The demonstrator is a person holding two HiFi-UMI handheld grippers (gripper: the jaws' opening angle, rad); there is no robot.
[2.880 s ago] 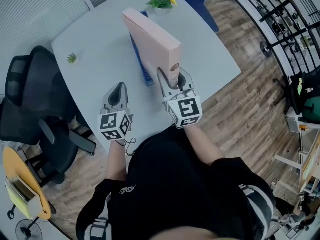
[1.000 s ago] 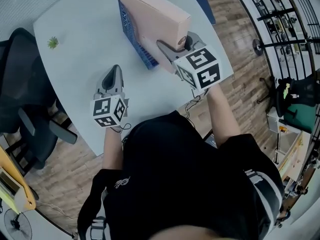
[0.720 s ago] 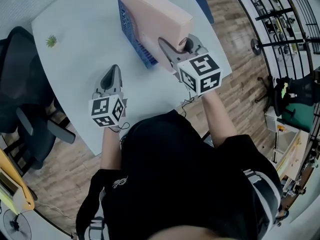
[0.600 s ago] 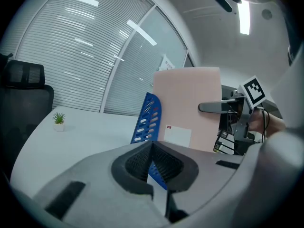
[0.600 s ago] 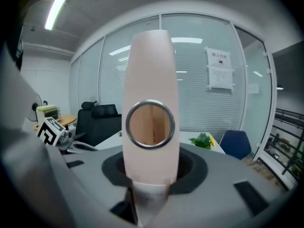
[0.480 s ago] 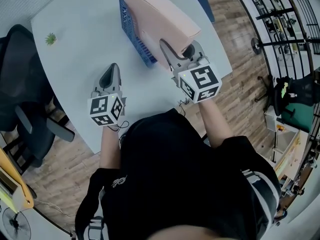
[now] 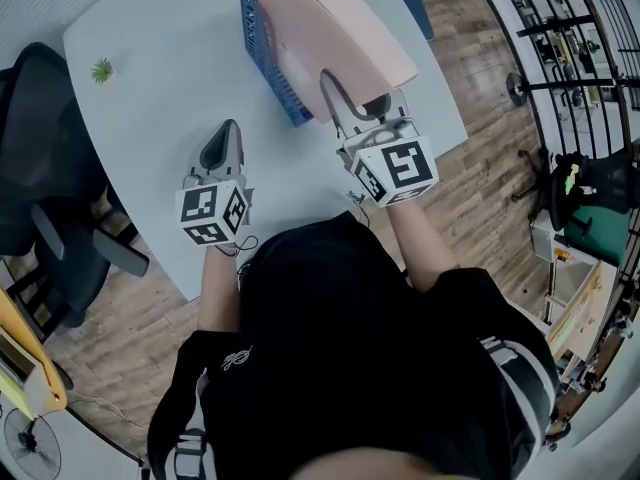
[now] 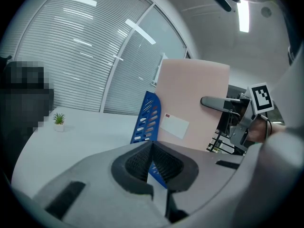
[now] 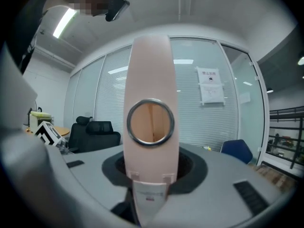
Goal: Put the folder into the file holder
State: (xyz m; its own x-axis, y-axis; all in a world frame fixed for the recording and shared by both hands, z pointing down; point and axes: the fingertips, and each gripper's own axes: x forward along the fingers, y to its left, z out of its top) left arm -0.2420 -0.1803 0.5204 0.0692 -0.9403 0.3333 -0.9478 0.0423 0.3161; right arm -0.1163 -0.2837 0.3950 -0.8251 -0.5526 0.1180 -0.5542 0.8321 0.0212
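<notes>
My right gripper is shut on the spine end of a thick pink folder, which stands on edge and tilts up away from me; its jaws have just closed further on it. In the right gripper view the spine with its metal ring hole fills the gap between the jaws. The blue slotted file holder stands on the white table just left of the folder; whether the folder's lower edge is inside it is hidden. My left gripper hovers shut and empty, near the table's front edge. From it I see the folder and holder.
A small potted plant stands at the far left of the rounded white table. A black office chair is beside the table's left edge. Wooden floor and metal shelving lie to the right.
My right gripper has tipped upward and risen a little with the folder, which now leans higher beside the blue holder. The left gripper has stayed put.
</notes>
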